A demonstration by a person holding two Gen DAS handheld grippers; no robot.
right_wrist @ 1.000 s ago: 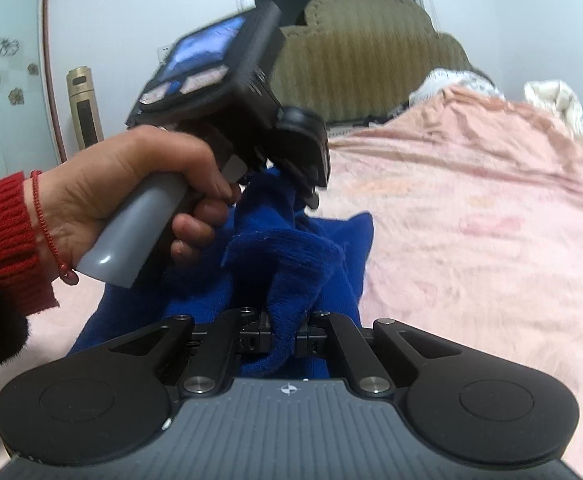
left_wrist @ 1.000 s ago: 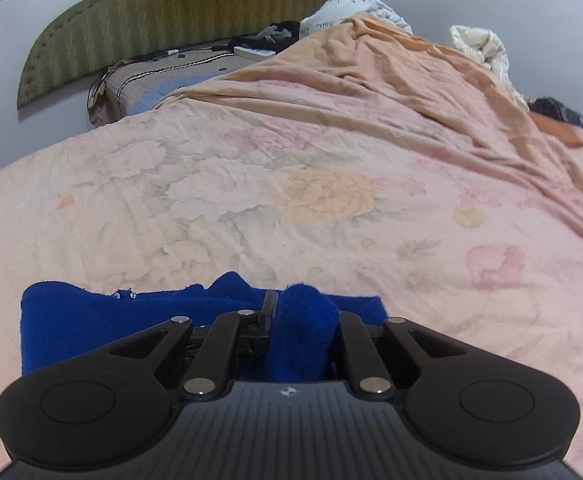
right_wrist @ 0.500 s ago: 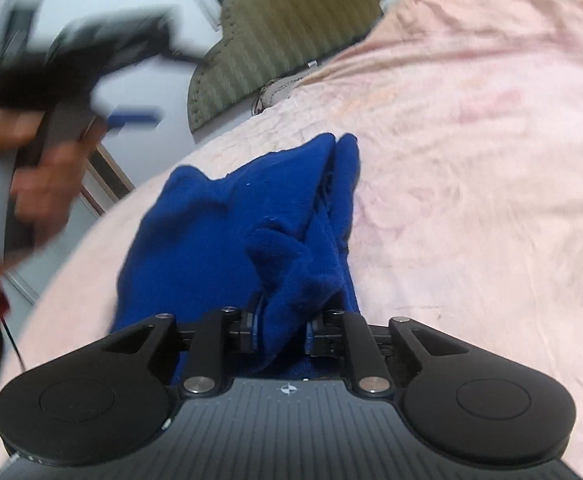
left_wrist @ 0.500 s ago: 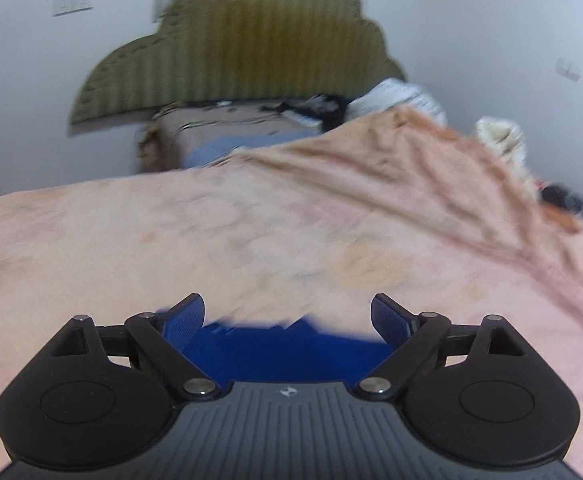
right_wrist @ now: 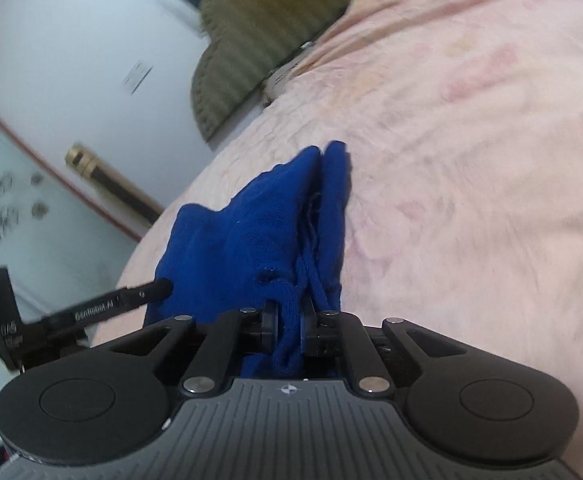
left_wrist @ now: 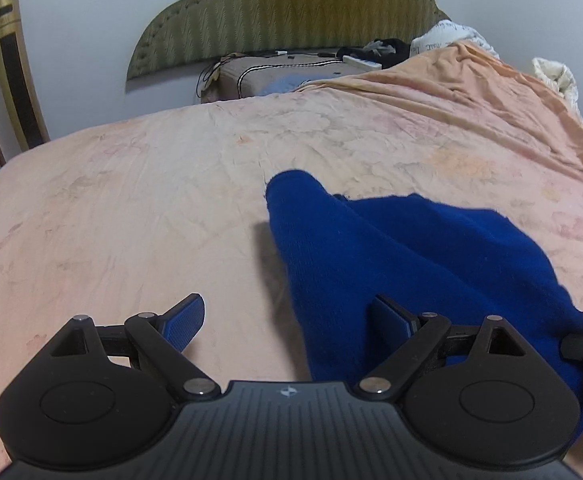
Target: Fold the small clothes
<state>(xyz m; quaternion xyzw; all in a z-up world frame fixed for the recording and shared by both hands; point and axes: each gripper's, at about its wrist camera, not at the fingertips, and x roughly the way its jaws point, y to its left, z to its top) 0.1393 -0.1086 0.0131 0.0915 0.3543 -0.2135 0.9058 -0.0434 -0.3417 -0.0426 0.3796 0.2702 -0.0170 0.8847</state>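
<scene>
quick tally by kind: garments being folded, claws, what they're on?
Blue knit garment: 1, pinched by the right claw
Claws: 2, with the left claw open and holding nothing
Bed cover, peach floral: 1, under the garment
Total: 4

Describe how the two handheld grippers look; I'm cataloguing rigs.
Both are matte black. The left gripper has a ribbed base, two round discs, silver pivot pins, link arms and blue textured pads. The right gripper is built the same. Seen from the right wrist view, the left one's side carries white lettering.
</scene>
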